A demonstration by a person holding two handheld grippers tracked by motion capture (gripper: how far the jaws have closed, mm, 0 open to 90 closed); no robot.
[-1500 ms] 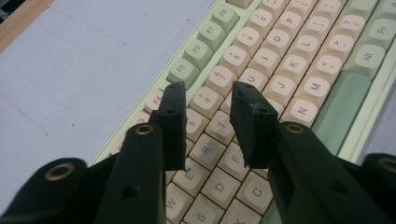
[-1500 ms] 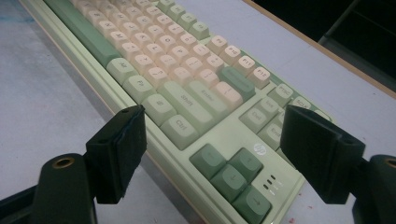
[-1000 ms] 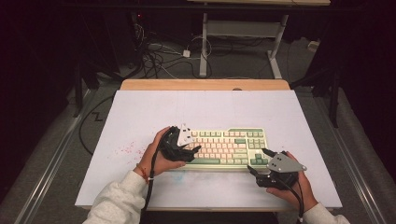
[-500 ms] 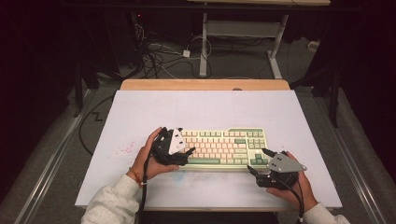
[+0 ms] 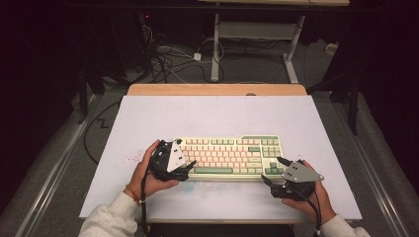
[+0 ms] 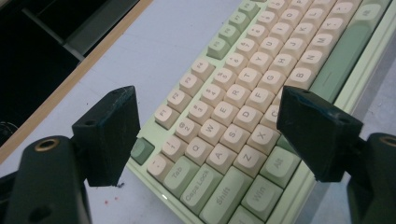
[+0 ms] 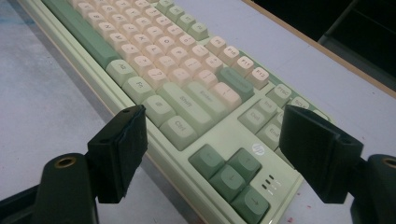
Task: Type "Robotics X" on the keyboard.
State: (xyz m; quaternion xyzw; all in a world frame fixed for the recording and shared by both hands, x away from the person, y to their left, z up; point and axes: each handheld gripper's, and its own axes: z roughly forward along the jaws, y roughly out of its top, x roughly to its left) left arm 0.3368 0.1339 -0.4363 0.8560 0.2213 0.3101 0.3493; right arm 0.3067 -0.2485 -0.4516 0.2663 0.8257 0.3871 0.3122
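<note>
High view: fixed above the table's (image 5: 217, 113) near edge, facing forward and down, far enough to take in the whole table.
Left gripper view: close, low, along its jaws, keyboard's (image 6: 243, 121) Tab end at centre.
Right gripper view: close, low, arrow-key end (image 7: 229, 175) at lower centre.
Shared: the keyboard (image 5: 227, 155).
</note>
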